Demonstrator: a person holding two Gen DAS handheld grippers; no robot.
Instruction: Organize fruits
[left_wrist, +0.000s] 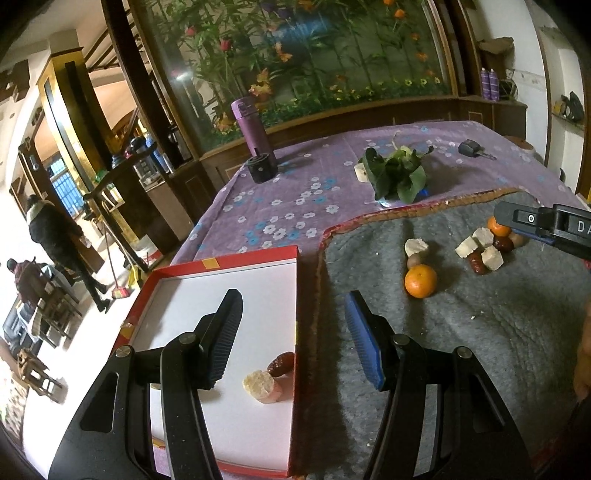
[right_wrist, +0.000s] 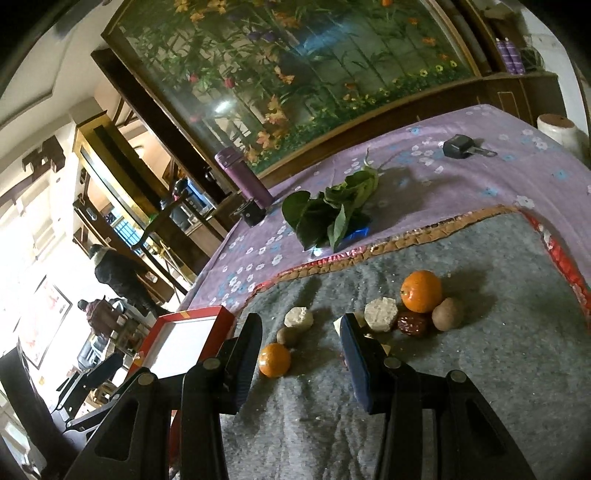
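While both grippers' fingers (left_wrist: 229, 332) stand apart, empty, "DA" marks the right gripper (left_wrist: 517, 230).

Little can be read; on the right gripper (left_wrist: 546, 225), seen at the right edge of the left wrist view, pale letters "DA" stand on its black body, cut off by the picture's edge; beside them a small round white mark, not legible; nothing else carries readable text.

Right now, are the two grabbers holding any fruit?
Left gripper: jaws open, holding nothing.
Right gripper: jaws open, holding nothing.
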